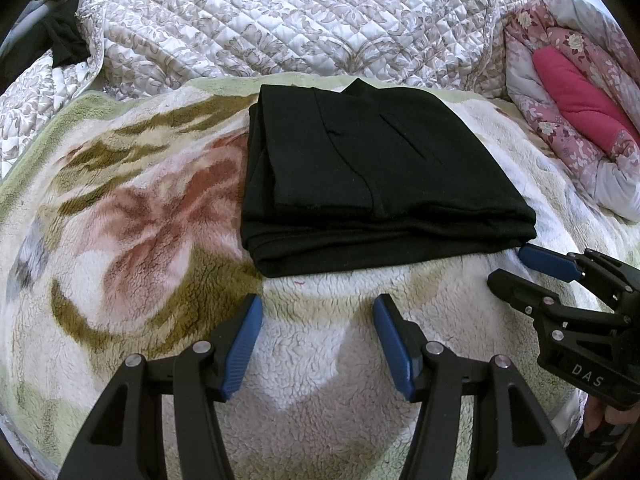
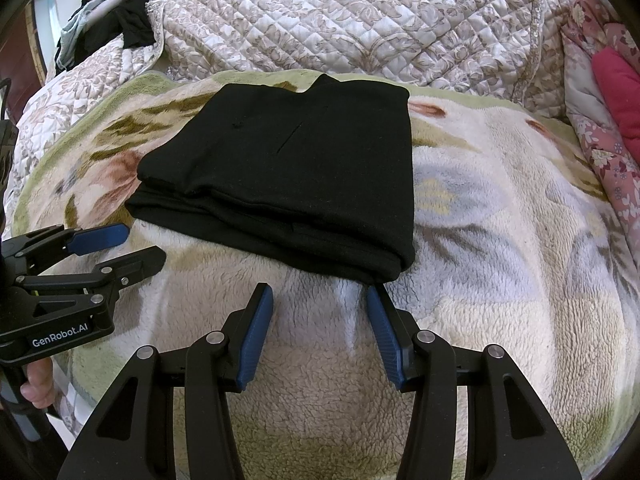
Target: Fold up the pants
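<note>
Left wrist view looks down on black pants [image 1: 380, 176] folded into a thick, squarish stack on a fleecy floral blanket [image 1: 132, 208] spread over the bed. The left gripper [image 1: 318, 308] hangs just near of the stack's front edge, its jaws standing apart with only blanket between the blue pads, holding nothing. At the right of this view, the right gripper [image 1: 516, 266] points toward the stack's near right corner, one blue pad close beside the cloth; its jaws are parted and empty.

From the right wrist view, the pants [image 2: 288, 176] lie left of centre, and the right gripper [image 2: 320, 294] sits just short of the stack's near corner, jaws spread. The left gripper [image 2: 138, 246] shows at the left edge, likewise parted. A quilted bedspread [image 2: 340, 24] lies beyond the blanket, and a pink floral quilt [image 1: 580, 80] bunches at the far right.
</note>
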